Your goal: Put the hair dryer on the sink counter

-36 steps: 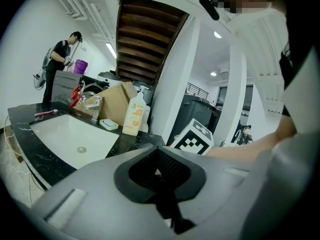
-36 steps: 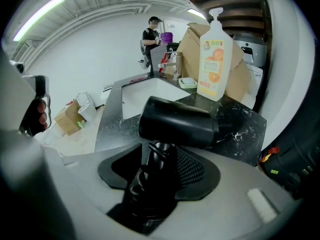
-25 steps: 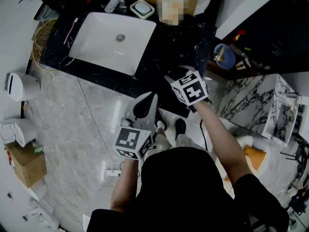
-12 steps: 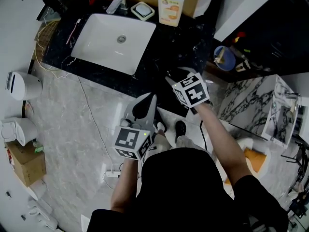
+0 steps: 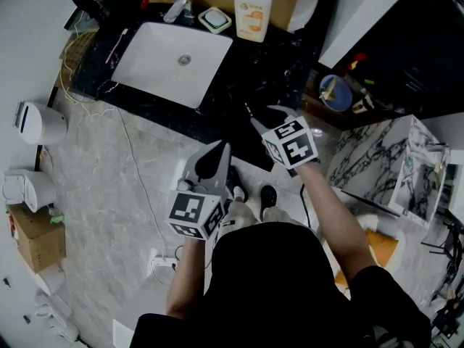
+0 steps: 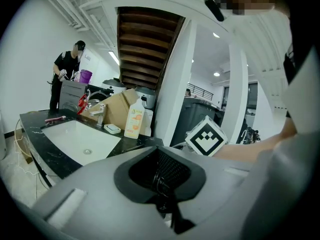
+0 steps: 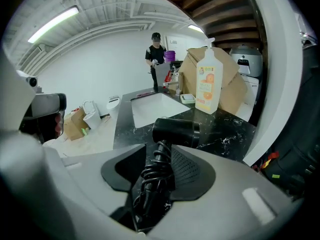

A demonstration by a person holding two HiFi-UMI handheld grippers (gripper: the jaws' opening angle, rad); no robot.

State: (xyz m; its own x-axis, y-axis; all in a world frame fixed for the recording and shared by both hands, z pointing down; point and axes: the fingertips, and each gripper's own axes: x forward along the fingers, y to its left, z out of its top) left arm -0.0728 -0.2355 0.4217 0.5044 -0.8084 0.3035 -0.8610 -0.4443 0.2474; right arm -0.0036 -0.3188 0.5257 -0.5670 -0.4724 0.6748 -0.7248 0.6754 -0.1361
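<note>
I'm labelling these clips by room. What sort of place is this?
Probably a bathroom vanity, perhaps a mock-up in a larger hall: a white sink in a black counter, a soap bottle behind it.

The hair dryer (image 7: 175, 132) is matte black, with a short round barrel and its black cord wound in tight loops round the handle. In the right gripper view it sits at centre frame. The barrel lies crosswise, and the handle runs down toward the lower edge between the jaws of the right gripper (image 7: 159, 156). Those jaws are closing, with a dark gap open at the handle's left. The barrel seems to rest on the near edge of the worktop (image 7: 225, 134), though the contact is hard to make out. The worktop is black, white-veined stone, with a white rectangular basin (image 5: 170, 60) at the head view's upper left.
</note>
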